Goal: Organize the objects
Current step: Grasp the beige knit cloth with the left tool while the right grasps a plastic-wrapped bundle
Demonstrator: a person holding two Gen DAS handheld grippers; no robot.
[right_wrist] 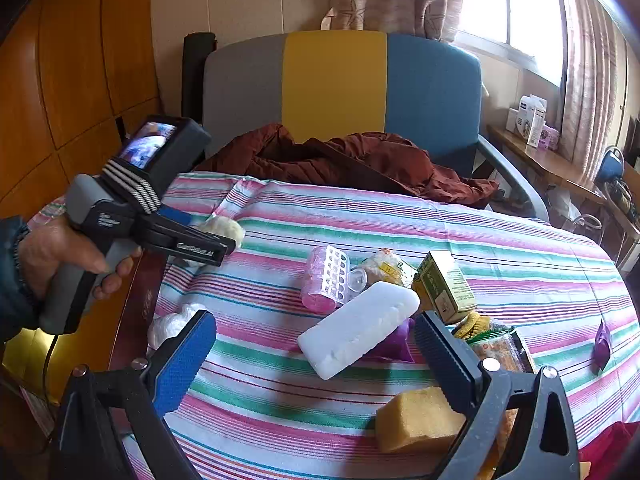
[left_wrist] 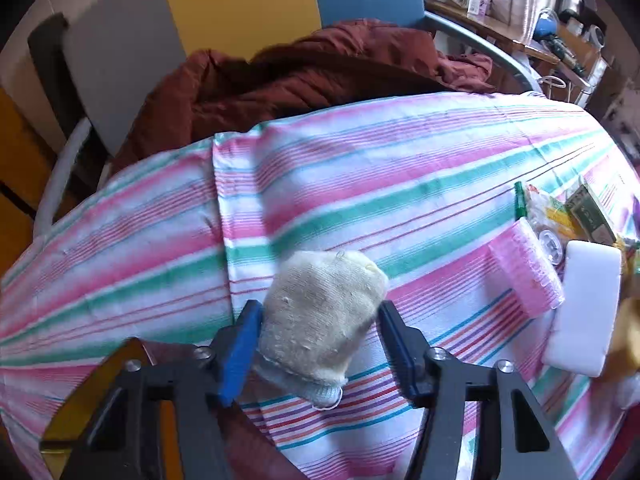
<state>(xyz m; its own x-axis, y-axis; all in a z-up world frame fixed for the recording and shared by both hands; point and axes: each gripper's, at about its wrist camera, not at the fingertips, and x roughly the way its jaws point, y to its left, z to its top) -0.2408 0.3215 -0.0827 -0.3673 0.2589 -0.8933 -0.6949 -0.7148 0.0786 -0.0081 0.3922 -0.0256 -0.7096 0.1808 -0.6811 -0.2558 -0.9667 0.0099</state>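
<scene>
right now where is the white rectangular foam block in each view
Left wrist view: the white rectangular foam block lies at the right edge, beside the pink plastic hair roller.
Right wrist view: the block sits centre frame, ahead of the open right gripper.
Shared landmark: the pink roller next to it on the striped cloth.
</scene>
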